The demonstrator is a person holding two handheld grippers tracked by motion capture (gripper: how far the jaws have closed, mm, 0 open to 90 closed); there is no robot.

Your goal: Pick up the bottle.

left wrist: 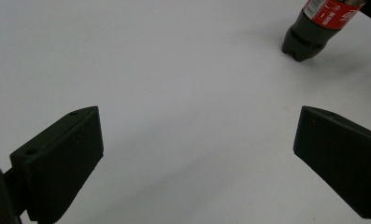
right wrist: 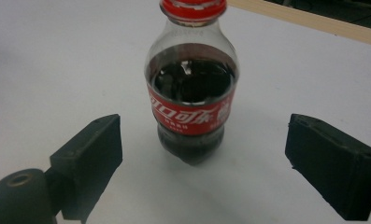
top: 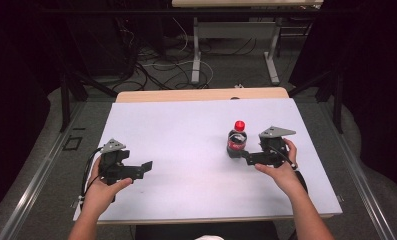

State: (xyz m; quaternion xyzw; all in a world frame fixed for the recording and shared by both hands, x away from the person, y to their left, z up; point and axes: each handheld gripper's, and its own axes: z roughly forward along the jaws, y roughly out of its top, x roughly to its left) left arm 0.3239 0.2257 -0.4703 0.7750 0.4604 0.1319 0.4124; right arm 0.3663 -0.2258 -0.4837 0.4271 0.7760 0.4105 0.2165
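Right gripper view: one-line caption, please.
Open right gripper faces an upright cola bottle on the white table.

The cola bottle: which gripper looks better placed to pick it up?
The right gripper, probably: its open jaws already face the cola bottle close ahead. The left gripper, also open, sits far across the table.

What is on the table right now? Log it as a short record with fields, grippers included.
surface: white table top
object: cola bottle, upright, red cap on, dark drink inside, red label
left gripper: jaws open, nothing between them, off to the left of the bottle
right gripper: jaws open, aimed at the bottle from its right, low on its body
contact: in the right gripper view the bottle stands ahead of the two jaws, neither one touching it
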